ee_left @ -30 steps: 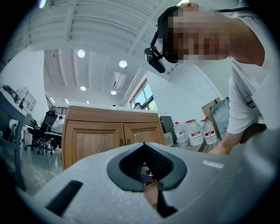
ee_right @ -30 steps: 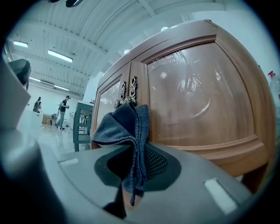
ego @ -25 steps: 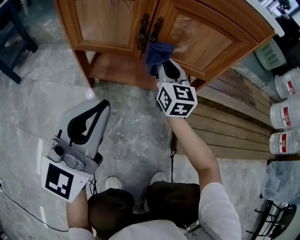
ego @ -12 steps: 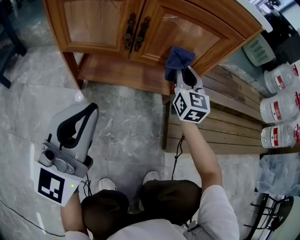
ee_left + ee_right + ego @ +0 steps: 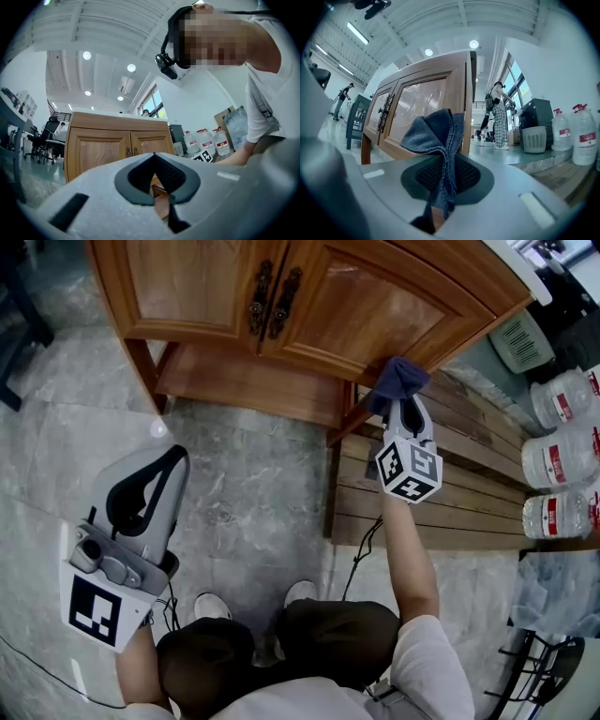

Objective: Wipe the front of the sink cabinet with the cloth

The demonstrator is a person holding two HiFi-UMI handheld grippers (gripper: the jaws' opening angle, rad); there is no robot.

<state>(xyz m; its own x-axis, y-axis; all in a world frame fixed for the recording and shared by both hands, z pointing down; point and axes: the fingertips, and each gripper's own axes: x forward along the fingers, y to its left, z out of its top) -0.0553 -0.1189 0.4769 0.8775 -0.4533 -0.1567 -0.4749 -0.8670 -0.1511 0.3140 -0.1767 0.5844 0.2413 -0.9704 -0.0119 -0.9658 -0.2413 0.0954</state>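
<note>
Right gripper is clamping the dark blue cloth, its jaws pinched together on a fold. In the right gripper view the bunched cloth is standing up out of the gripper like a soft pad. Seen from the head view, the cloth is sitting at about 1 o'clock, at the lower right corner of the sink cabinet, on or just beside the end post of the right door. Whether it is actually pressing the wood, I cannot tell.

Left gripper is hanging at 8 o'clock over the floor, well apart from the cabinet. Its jaws are meeting at the tips with nothing between them (only cabinet wood is showing through the gap in its own view).

Judgement on the step: the wipe is reaching the front's right edge — much of the left door and the area round the handles may be needing passes yet.

To do it well:
- Be leaning the cloth pad flat to the panel, so that the hard jaw tips are not scraping the varnish.
- Be running overlapping strokes, working from 1 o'clock back toward 11 o'clock.
- Be easing round the handles — loose cloth could be snagging there.
- Be minding the wooden pallet at 3 o'clock near the corner.
</note>
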